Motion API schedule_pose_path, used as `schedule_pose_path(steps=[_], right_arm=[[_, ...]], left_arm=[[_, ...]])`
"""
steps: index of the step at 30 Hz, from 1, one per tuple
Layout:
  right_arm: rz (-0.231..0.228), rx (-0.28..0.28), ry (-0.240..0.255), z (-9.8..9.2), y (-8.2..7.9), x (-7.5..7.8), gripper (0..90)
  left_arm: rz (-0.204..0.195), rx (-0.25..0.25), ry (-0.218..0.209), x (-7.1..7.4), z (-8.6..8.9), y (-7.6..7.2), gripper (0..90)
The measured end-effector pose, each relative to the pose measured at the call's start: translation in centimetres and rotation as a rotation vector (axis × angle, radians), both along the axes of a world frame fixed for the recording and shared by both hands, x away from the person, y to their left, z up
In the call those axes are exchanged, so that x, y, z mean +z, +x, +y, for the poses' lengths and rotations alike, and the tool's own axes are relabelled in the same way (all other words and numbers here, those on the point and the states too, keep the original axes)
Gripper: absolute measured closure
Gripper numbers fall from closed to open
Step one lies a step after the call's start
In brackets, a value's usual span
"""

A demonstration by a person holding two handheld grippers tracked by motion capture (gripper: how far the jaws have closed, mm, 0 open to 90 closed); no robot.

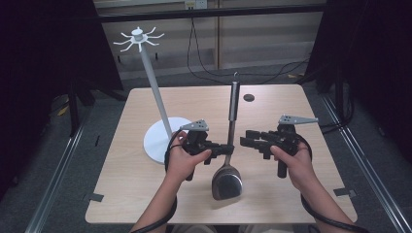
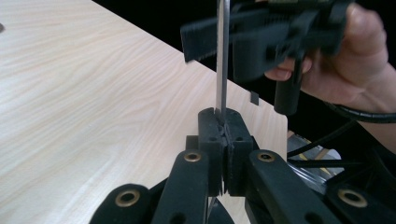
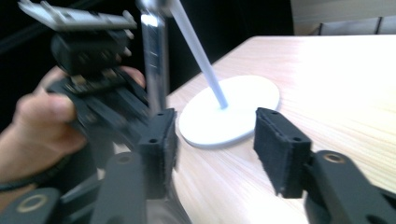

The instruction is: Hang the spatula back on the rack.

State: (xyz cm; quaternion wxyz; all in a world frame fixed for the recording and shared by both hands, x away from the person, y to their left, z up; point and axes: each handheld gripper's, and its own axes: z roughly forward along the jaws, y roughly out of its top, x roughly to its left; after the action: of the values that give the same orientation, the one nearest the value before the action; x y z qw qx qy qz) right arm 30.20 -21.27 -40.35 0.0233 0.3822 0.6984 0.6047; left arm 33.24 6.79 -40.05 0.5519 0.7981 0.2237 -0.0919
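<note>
High view, left to right: white utensil stand [image 1: 158,104] with a round base [image 1: 160,141] on the left half of the wooden table [image 1: 272,194], its pole leaning slightly and topped by a ring of hooks [image 1: 139,38]. Just right of the base, left gripper [image 1: 228,149], held in the left hand [image 1: 182,160], jaws clamped tight on the metal neck of a spatula [image 1: 228,165]. Spatula runs lengthwise at table centre: dark handle [image 1: 234,99] pointing away, steel blade [image 1: 226,183] nearest the person. Right gripper [image 1: 244,139], in the right hand [image 1: 296,165], sits just right of the shaft, jaws apart, nothing pinched; in the right gripper view the shaft [image 3: 154,56] stands beside one pad
</note>
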Motion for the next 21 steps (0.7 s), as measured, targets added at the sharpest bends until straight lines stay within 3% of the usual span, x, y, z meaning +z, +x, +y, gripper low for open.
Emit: schedule_pose_path(steps=[1,2,5,6,11,21], right_arm=[[0.003,-0.007,-0.034,-0.1,-0.1,-0.5,39.2],[0.003,-0.007,-0.034,-0.1,-0.1,-0.5,39.2],[-0.002,-0.012,-0.107,-0.1,-0.5,-1.5,33.0],[-0.002,-0.012,-0.107,-0.1,-0.5,-1.5,33.0],[-0.012,-0.046,-0.204,-0.5,-0.8,-2.7,25.8],[0.015,-0.088,-0.305,-1.1,-1.2,-4.7,16.3]], left_arm=[[-0.006,0.014,-0.007,0.1,0.3,0.0,88.6],[-0.006,0.014,-0.007,0.1,0.3,0.0,88.6],[-0.020,0.030,-0.013,0.3,0.7,0.1,88.6],[-0.015,0.038,-0.021,0.3,0.8,0.1,88.6],[-0.028,0.060,-0.018,0.8,1.4,0.3,88.6],[-0.042,0.105,-0.013,1.6,2.5,0.7,88.6]])
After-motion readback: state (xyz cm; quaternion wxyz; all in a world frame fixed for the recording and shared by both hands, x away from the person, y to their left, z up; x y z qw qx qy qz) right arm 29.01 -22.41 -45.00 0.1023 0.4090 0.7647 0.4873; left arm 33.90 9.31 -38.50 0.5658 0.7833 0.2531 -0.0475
